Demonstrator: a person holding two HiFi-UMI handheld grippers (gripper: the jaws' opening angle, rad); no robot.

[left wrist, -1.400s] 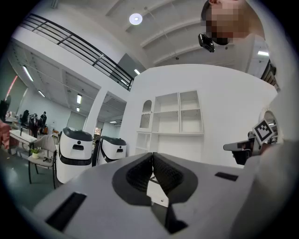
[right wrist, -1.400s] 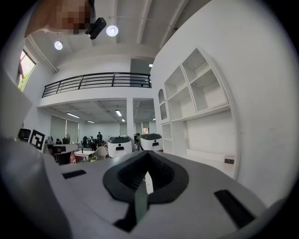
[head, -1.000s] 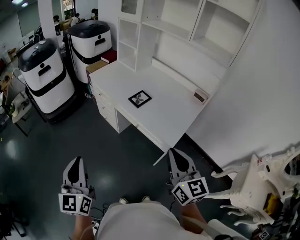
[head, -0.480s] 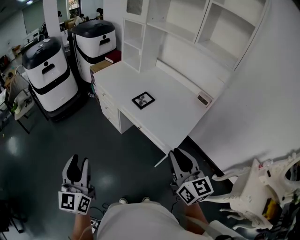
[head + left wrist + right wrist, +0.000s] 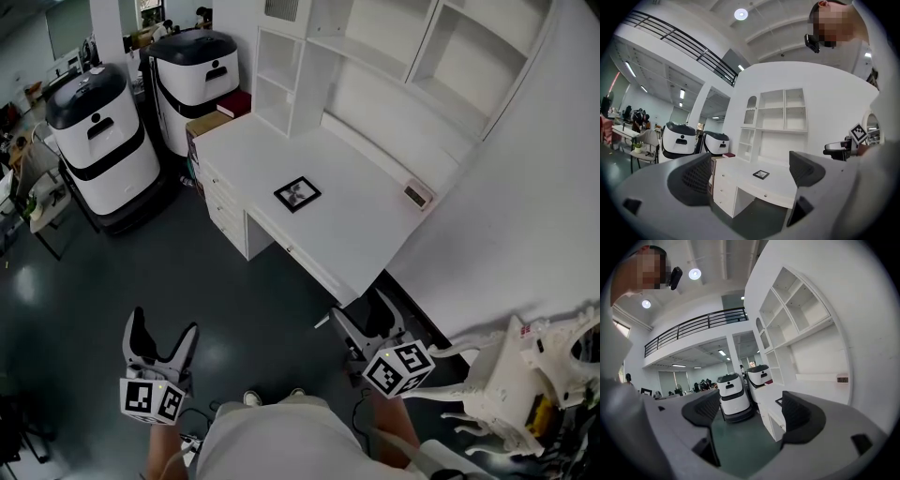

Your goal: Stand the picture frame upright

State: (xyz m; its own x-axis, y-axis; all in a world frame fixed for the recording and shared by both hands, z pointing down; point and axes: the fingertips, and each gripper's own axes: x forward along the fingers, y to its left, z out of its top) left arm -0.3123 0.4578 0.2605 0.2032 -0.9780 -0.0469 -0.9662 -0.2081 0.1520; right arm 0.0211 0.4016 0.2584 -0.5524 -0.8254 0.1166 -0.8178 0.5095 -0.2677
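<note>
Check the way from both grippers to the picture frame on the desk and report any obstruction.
Nothing visible blocks it. The picture frame lies flat by itself on the desk; only bare floor separates the desk from the left gripper and right gripper. Both grippers' jaws have just been opening, with nothing between them.

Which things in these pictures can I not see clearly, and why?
- Frame: it lies flat on the desk, so its underside is hidden; its picture is too small to tell, head view.
- Frame, right gripper view: mostly hidden behind a finger.
- Small device at the desk's back: display too small to read, head view.
</note>
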